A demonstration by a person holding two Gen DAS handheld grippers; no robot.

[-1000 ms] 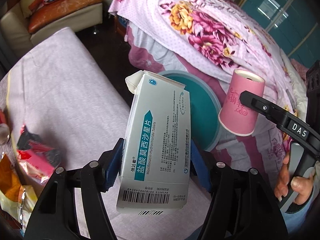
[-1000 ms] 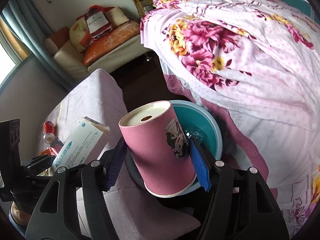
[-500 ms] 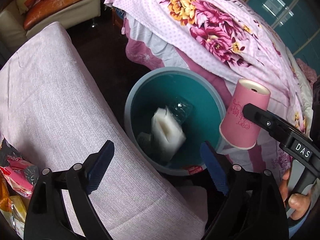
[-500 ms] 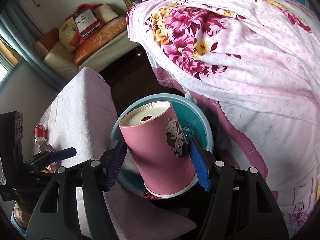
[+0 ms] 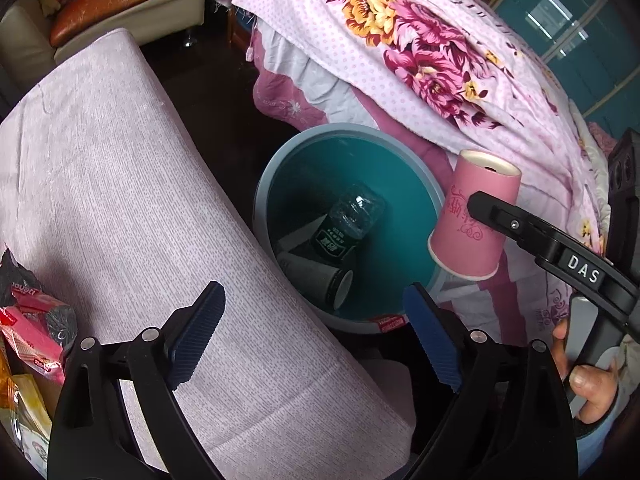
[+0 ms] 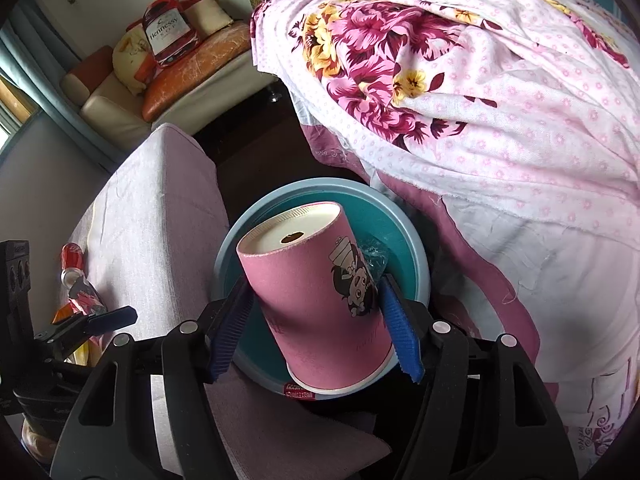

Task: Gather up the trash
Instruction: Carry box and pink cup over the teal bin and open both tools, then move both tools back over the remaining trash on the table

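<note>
A teal trash bin (image 5: pixel 264 184) stands on the floor between a lilac-covered table (image 5: pixel 112 184) and the bed. Inside lie a clear plastic bottle (image 5: pixel 352 216), a paper cup (image 5: pixel 320 280) and other trash. My left gripper (image 5: pixel 316 336) is open and empty, above the table edge beside the bin. My right gripper (image 6: pixel 316 328) is shut on an upside-down pink paper cup (image 6: pixel 320 304) and holds it over the bin (image 6: pixel 416 248). The cup also shows in the left wrist view (image 5: pixel 472 220).
A floral bedspread (image 5: pixel 420 48) hangs beside the bin. Snack wrappers (image 5: pixel 32 320) lie at the table's left end, with a red can (image 6: pixel 72 264) there too. A sofa with cushions (image 6: pixel 180 68) stands at the back across dark floor.
My left gripper opened and the white medicine box dropped into the bin, where it has sunk out of sight. The right gripper moved the pink cup over the bin.
</note>
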